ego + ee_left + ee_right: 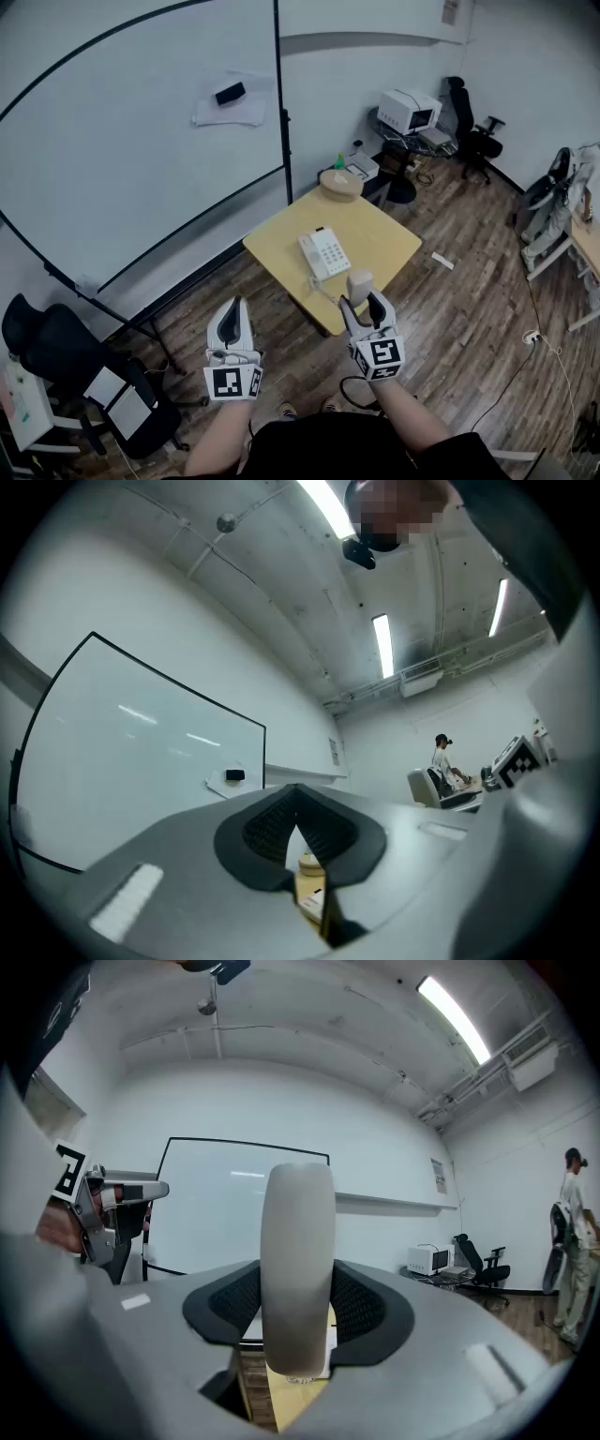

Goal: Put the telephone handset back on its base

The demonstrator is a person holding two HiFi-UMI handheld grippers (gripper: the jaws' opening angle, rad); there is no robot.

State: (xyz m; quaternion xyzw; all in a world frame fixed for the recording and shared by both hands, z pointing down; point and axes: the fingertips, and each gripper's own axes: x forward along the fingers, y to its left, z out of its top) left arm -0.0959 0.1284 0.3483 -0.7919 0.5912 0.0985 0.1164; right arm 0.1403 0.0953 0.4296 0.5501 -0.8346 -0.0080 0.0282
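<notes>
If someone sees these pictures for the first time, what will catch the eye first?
First the beige telephone handset, upright and clamped in the right claw, close to the small yellow table. On that table lies the white telephone base, and a large whiteboard fills the left of the head view.

Whiteboard [141, 141], yellow table [380, 239], microwave [410, 110], black office chair [466, 117], wooden floor [469, 309]

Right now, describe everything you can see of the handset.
The handset is pale grey-beige, smooth plastic by the look, with a rounded end. It stands upright, clamped in the right claw, off the base and up in the air by the table. Nothing else is seen touching it.
</notes>
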